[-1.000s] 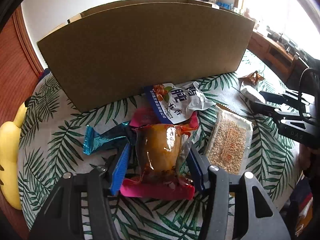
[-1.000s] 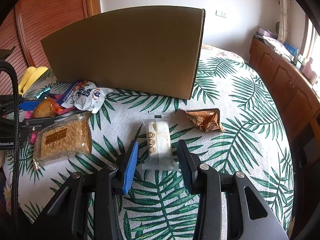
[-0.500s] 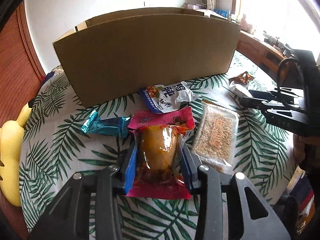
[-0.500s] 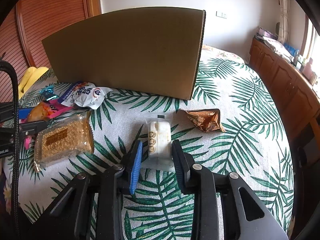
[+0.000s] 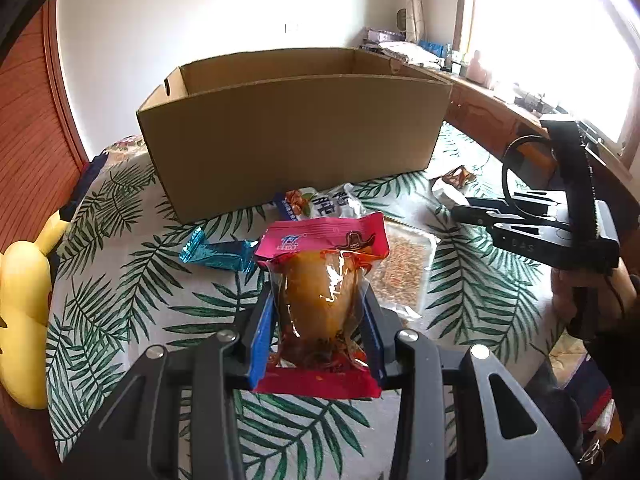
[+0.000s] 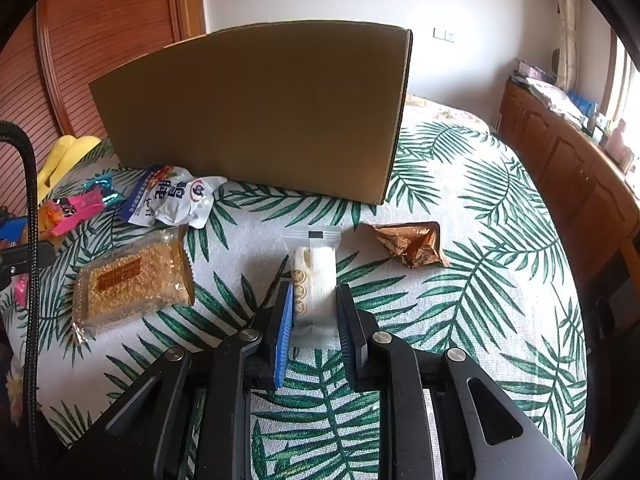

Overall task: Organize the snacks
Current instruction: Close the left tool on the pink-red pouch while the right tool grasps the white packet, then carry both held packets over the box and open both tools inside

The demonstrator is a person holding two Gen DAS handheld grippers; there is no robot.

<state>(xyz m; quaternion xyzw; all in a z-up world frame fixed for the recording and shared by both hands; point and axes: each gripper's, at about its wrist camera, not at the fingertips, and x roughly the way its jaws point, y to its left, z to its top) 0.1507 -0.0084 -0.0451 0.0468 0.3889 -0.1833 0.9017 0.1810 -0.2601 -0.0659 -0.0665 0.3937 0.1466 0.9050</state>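
Note:
My left gripper (image 5: 318,316) is shut on a pink-edged clear pouch (image 5: 320,292) holding an orange-brown snack, lifted off the leaf-print tablecloth. Behind it stands an open cardboard box (image 5: 296,136). My right gripper (image 6: 314,308) is shut on a white wrapped pastry (image 6: 314,280) that still lies on the cloth. The right gripper (image 5: 532,228) also shows at the right of the left wrist view. On the cloth lie a teal wrapper (image 5: 218,252), a white and blue packet (image 6: 172,196), a clear pack of grain bar (image 6: 132,280) and a brown foil wrapper (image 6: 412,244).
A yellow plush toy (image 5: 24,304) lies at the table's left edge. Wooden cabinets (image 6: 560,160) run along the right under a bright window. A wooden slatted door (image 6: 100,40) stands at the back left. A black cable (image 6: 28,240) hangs at the left.
My left gripper closed on the pink pouch and lifted it, so the box's open top now shows. My right gripper closed onto the white pastry without moving away.

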